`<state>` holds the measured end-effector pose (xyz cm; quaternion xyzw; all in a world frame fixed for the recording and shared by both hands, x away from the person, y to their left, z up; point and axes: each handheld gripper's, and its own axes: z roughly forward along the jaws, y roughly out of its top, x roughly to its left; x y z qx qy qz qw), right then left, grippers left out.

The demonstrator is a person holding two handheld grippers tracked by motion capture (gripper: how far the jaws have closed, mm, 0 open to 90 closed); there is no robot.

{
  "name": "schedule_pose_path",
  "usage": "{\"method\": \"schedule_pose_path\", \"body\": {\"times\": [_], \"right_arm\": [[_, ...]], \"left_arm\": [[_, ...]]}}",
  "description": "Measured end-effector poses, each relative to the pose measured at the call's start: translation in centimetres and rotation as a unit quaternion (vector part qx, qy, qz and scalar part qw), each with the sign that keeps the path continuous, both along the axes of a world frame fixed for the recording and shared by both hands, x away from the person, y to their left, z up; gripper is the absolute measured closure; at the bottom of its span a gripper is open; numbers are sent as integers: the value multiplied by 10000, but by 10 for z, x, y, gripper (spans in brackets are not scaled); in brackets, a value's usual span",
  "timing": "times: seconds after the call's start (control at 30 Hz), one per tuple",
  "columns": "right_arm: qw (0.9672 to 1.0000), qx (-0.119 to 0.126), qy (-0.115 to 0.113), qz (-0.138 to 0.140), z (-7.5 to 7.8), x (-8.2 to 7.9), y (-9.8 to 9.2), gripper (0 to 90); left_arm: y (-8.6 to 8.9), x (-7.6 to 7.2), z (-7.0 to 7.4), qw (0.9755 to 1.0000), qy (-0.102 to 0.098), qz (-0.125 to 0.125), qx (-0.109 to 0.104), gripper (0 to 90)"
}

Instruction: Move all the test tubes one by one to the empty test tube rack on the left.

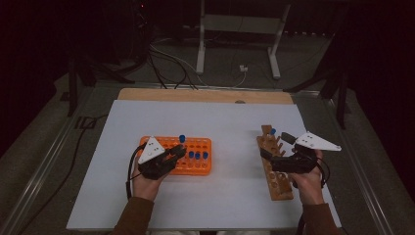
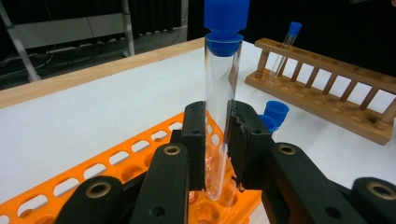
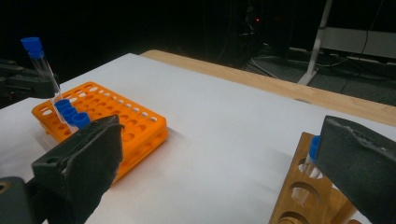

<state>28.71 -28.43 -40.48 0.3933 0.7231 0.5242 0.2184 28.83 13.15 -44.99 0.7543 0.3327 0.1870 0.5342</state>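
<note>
The left tongs (image 2: 217, 140) clamp a clear tube (image 2: 220, 116) with a blue cap (image 2: 226, 21) about midway up its glass, the pads pressed against it on both sides. The tube stands upright between the jaws, its foot still down in a hole of the orange rack (image 2: 116, 161) directly beneath the tongs and its cap well above them. Two more blue-capped tubes (image 2: 274, 114) sit in the rack just beyond the right-hand jaw. From the high view the left tongs (image 1: 177, 152) lie over the near left part of the orange rack (image 1: 203, 164), with the held tube's cap (image 1: 182, 138) showing just past their tips and three other caps (image 1: 197, 155) to their right.

The right tongs (image 3: 219, 154) stand wide apart and grip nothing. Bare white bench (image 3: 210, 121) lies between the jaws, and the end of the wooden rack (image 3: 299, 191) sits just inside the right-hand jaw, with one blue-capped tube (image 3: 312, 161) in it partly hidden behind that jaw. In the high view the right tongs (image 1: 274, 154) hover over the middle of the wooden rack (image 1: 279, 181), which runs lengthwise under them; its single capped tube (image 1: 272, 131) stands at the far end, beyond the tips. The two racks lie well apart on the white bench (image 1: 230, 122).
</note>
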Motion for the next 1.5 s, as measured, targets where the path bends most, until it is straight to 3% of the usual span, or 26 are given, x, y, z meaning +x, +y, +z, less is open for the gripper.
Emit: {"method": "schedule_pose_path", "body": {"times": [1.13,1.5], "right_arm": [[10000,68,19,-39,-3,-2,-6,11],[10000,76,22,-17,-3,-2,-5,12]], "left_arm": [[-2,1,-23,9995,257,7,199,779],[-3,0,-31,9983,410,-5,425,779]]}}
